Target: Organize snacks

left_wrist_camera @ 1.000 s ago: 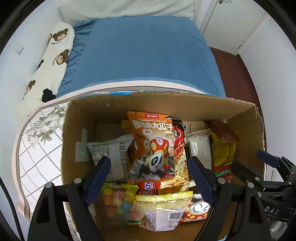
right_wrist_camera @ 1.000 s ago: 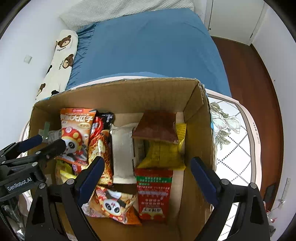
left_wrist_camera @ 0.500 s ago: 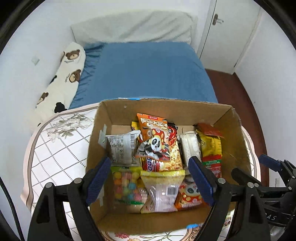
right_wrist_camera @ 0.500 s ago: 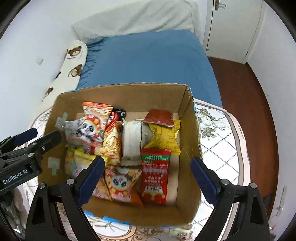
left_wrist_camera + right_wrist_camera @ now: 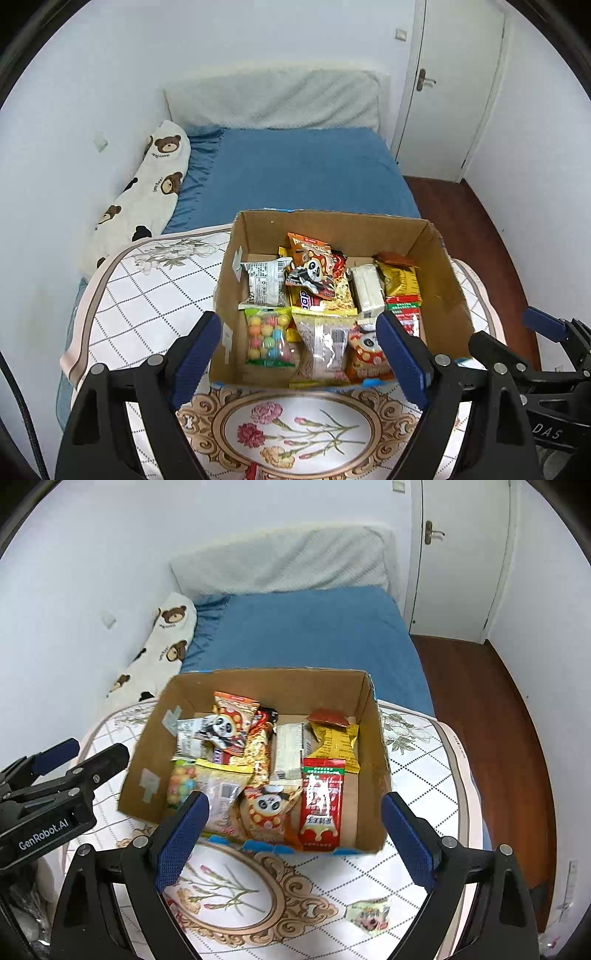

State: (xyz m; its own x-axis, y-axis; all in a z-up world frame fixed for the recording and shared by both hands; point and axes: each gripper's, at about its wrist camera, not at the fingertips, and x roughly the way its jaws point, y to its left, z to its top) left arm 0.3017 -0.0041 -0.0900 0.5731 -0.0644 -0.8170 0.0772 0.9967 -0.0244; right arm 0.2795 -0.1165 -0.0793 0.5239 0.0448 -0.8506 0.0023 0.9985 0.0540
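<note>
A cardboard box (image 5: 439,273) (image 5: 373,738) stands on a round table with a floral cloth (image 5: 147,295) (image 5: 424,812). It holds several snack packets: an orange panda bag (image 5: 310,258) (image 5: 229,720), a candy-ball bag (image 5: 267,338), a red packet (image 5: 321,801), a yellow bag (image 5: 336,746). My left gripper (image 5: 301,349) hangs open and empty above the box's near side. My right gripper (image 5: 295,829) is also open and empty over the near rim. A small loose packet (image 5: 369,914) lies on the cloth near the right gripper.
A bed with a blue sheet (image 5: 303,173) and a bear-print pillow (image 5: 155,184) lies behind the table. A white door (image 5: 450,92) and dark wood floor (image 5: 480,709) are at the right. Each gripper shows at the edge of the other's view.
Both grippers have pulled up and back from inside the box. The box now looks smaller, and the table cloth and the room have come into view. Jaws stayed open.
</note>
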